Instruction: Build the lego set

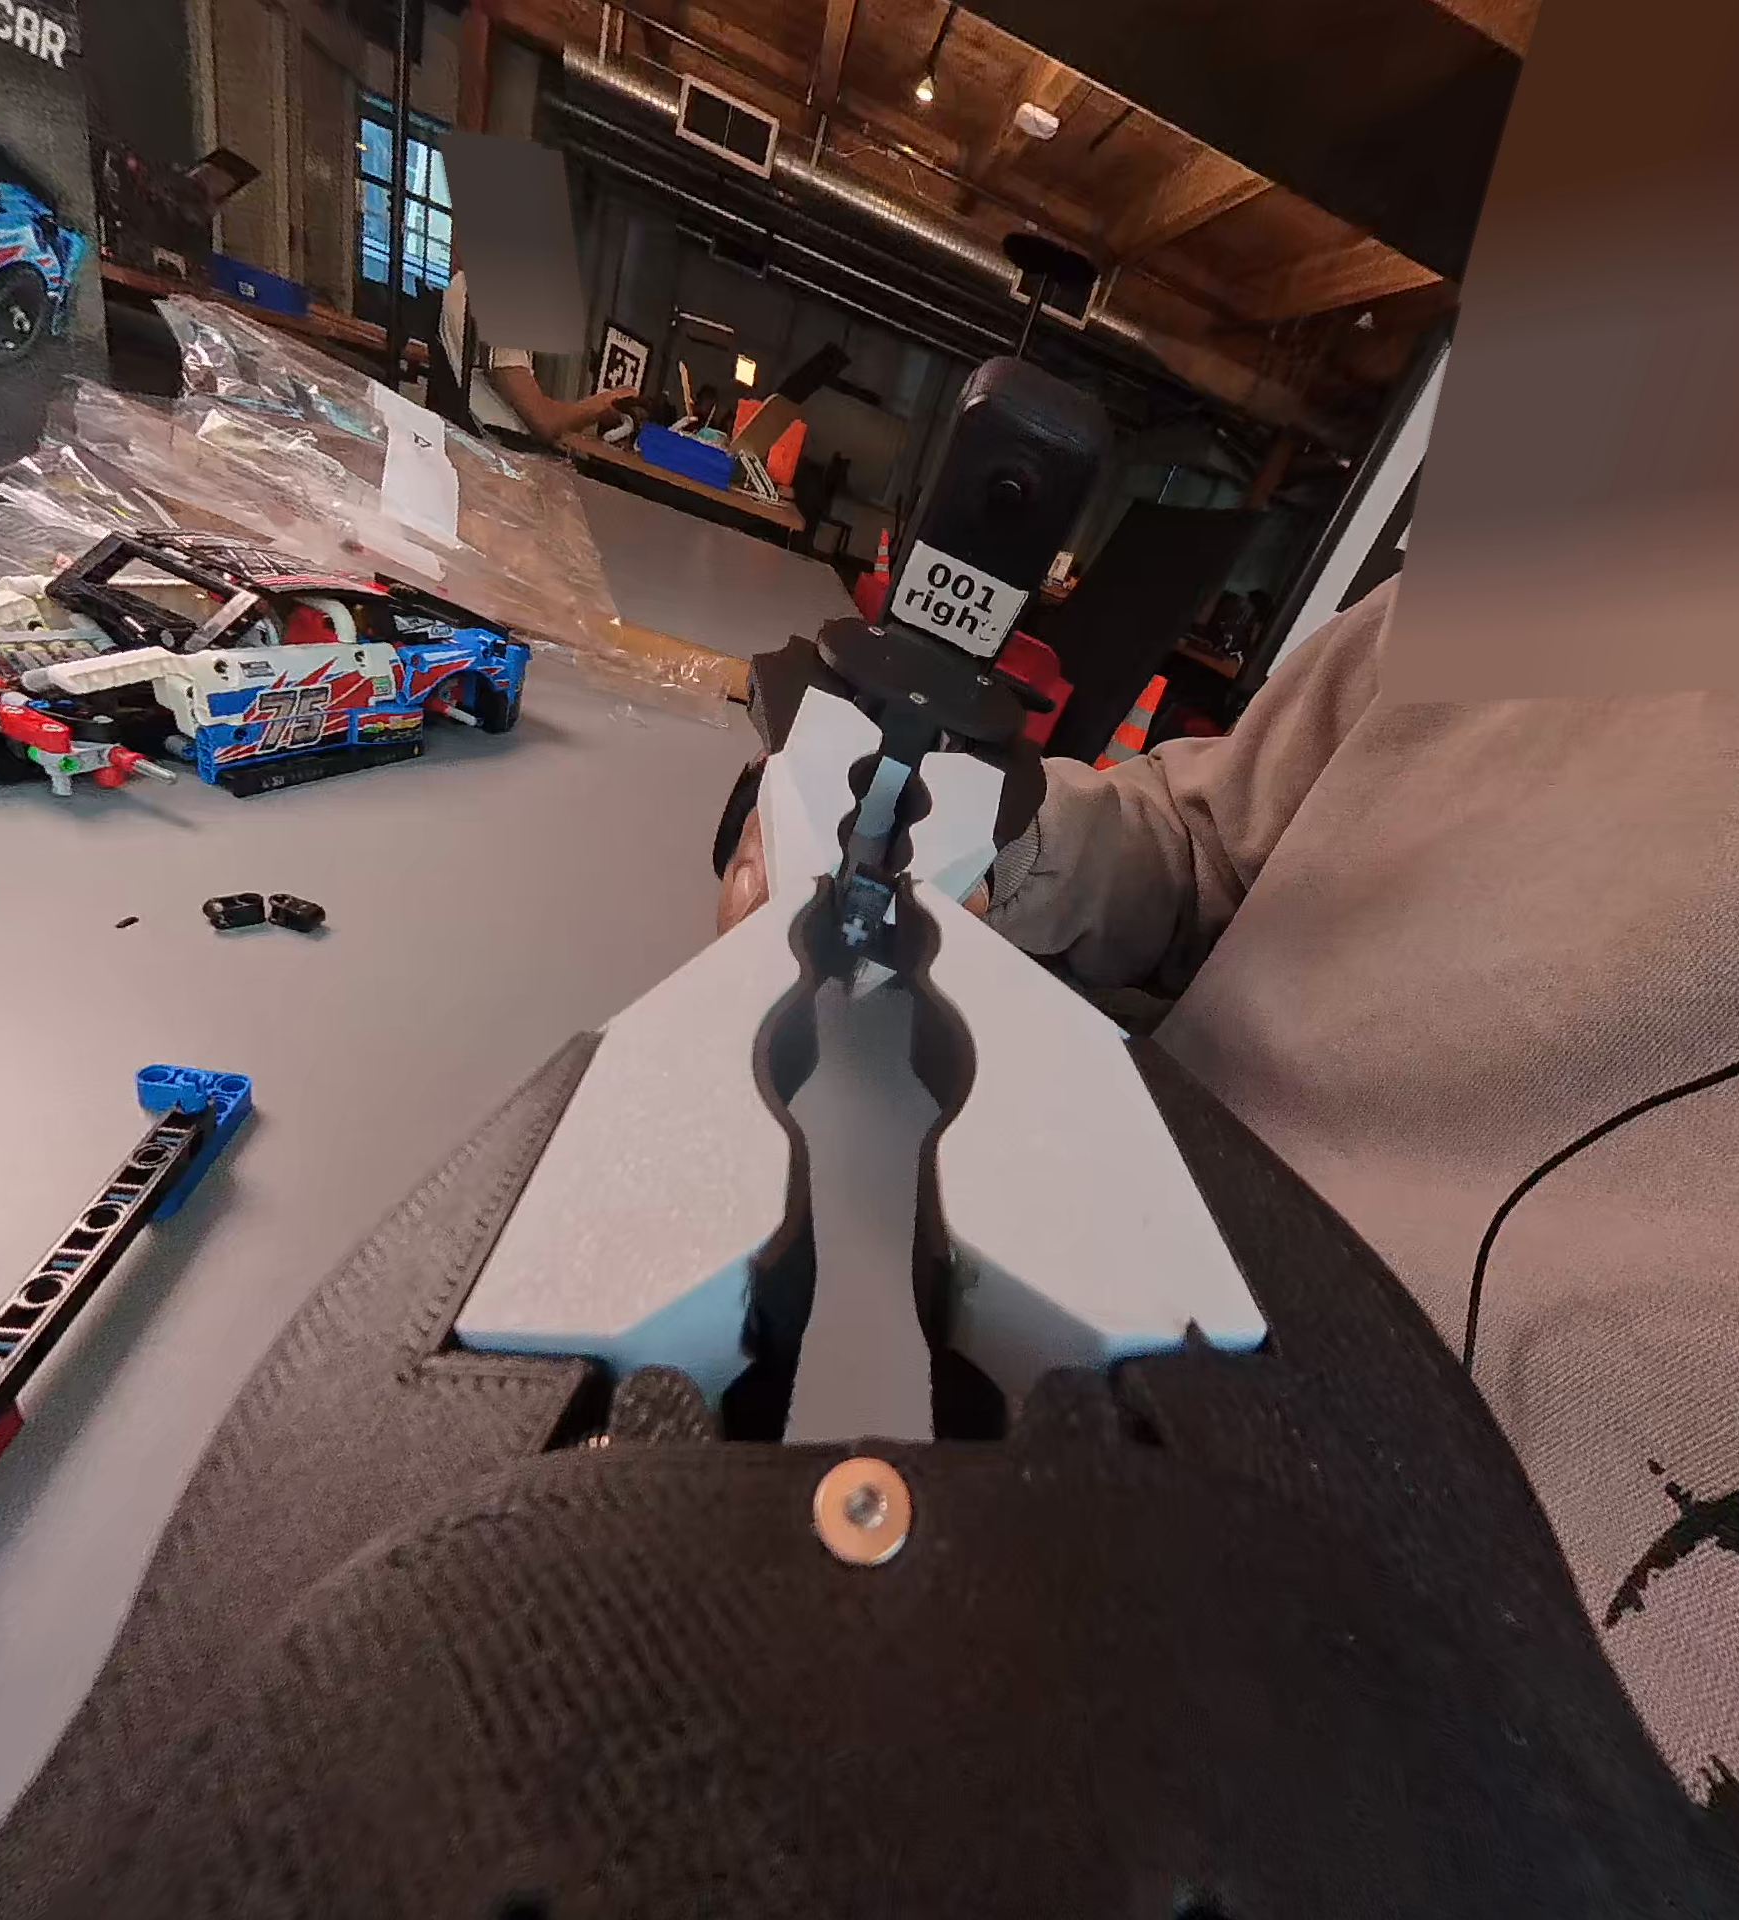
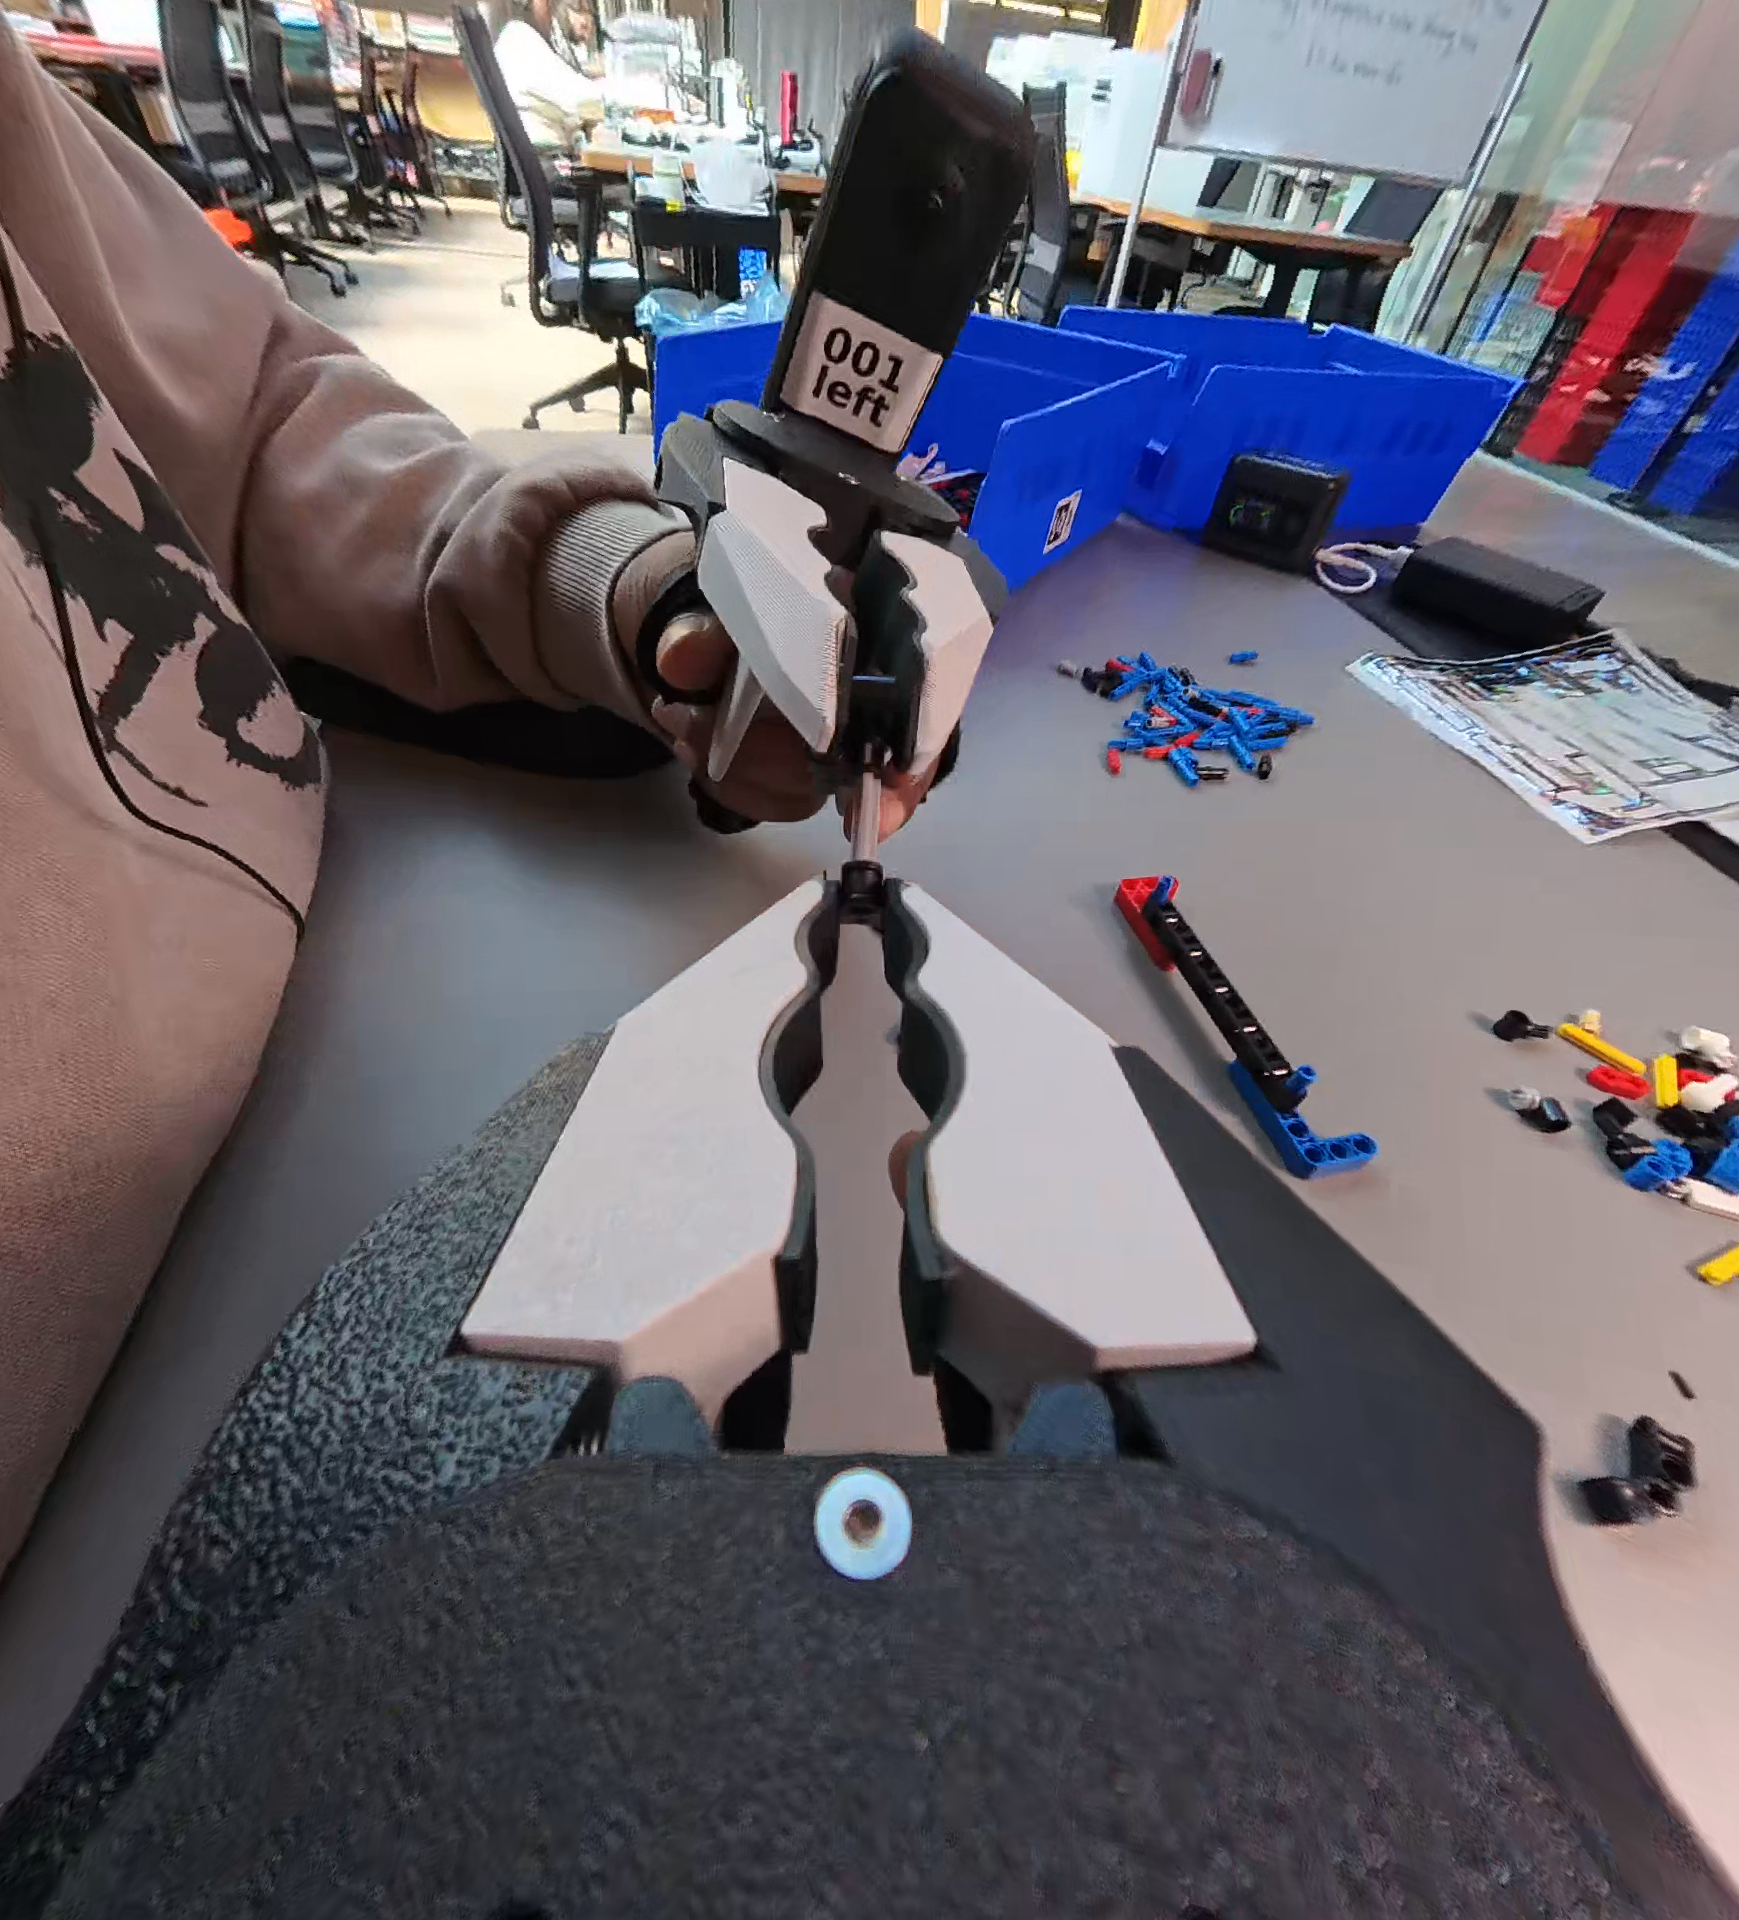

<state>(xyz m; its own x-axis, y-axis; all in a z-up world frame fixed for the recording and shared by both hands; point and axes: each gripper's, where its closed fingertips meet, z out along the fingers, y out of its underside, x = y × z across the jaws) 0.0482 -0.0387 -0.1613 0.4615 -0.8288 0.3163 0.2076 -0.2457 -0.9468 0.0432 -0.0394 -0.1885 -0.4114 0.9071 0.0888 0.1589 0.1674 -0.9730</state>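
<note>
My left gripper (image 1: 860, 914) and my right gripper (image 2: 860, 896) meet tip to tip above the grey table (image 1: 532, 831). A short grey axle (image 2: 871, 816) runs between them. The left gripper, which also shows in the right wrist view (image 2: 860, 764), is shut on the axle's end, where a small black piece with a cross end (image 1: 857, 928) sits. The right gripper, which also shows in the left wrist view (image 1: 875, 857), is shut on a small black connector (image 2: 860, 902) at the axle's other end. The partly built race car (image 1: 221, 675) stands on the table at the far left.
A long black beam with a blue angle piece (image 1: 65, 1247) lies on the table, also seen in the right wrist view (image 2: 1239, 1029). Two black connectors (image 2: 1634, 1475), blue pins (image 2: 1197, 717), mixed loose parts (image 2: 1717, 1122), an instruction sheet (image 2: 1592, 738), blue bins (image 2: 1260, 416) and plastic bags (image 1: 325, 468) surround the work area. My left and right fingertips are right by each other. The partly built race car (image 1: 221, 675) is about equally far from each gripper, around 30 cm.
</note>
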